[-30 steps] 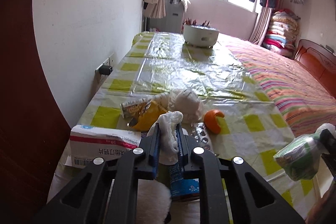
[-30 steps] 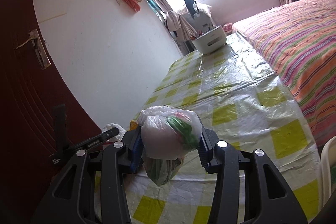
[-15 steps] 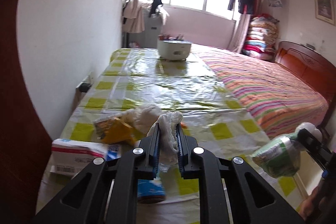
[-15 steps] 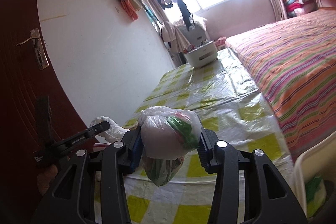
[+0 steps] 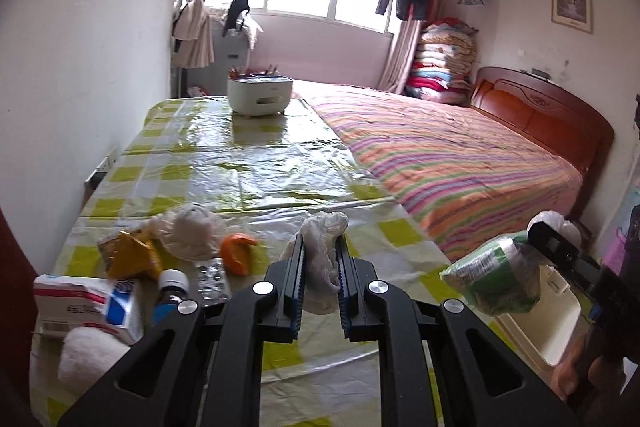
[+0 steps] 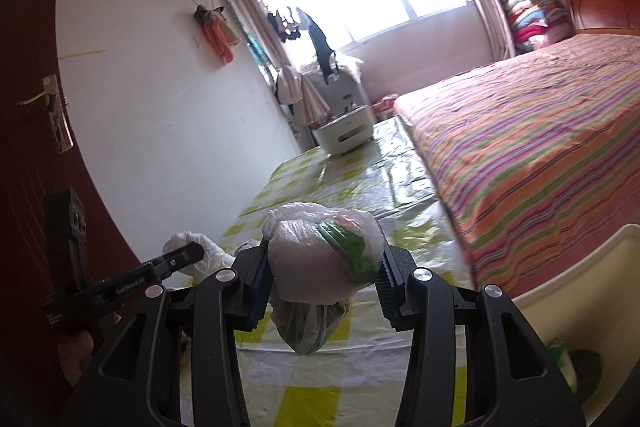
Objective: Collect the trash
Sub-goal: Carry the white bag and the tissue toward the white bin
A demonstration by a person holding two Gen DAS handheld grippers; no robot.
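Note:
My left gripper (image 5: 320,269) is shut on a crumpled white tissue (image 5: 322,247), lifted above the table's near end. My right gripper (image 6: 324,267) is shut on a knotted clear plastic bag (image 6: 324,259) with green and red waste inside. From the left wrist view that same bag (image 5: 494,281) hangs at the right, over a cream bin (image 5: 548,323). On the yellow-checked tablecloth (image 5: 240,171) lie an orange peel (image 5: 236,253), a white wad (image 5: 192,231), a yellow wrapper (image 5: 130,255), a blister pack (image 5: 212,279), a small bottle (image 5: 172,291) and a white medicine box (image 5: 80,301).
A white appliance (image 5: 258,95) stands at the table's far end. A striped bed (image 5: 460,155) runs along the table's right side. A white wall is at the left and a red door (image 6: 28,131) behind. The cream bin's rim (image 6: 580,267) is at the right wrist view's lower right.
Both grippers have swung to the right with their loads, away from the trash pile. The left one rose a little; the pile now lies to its left and the bin shows.

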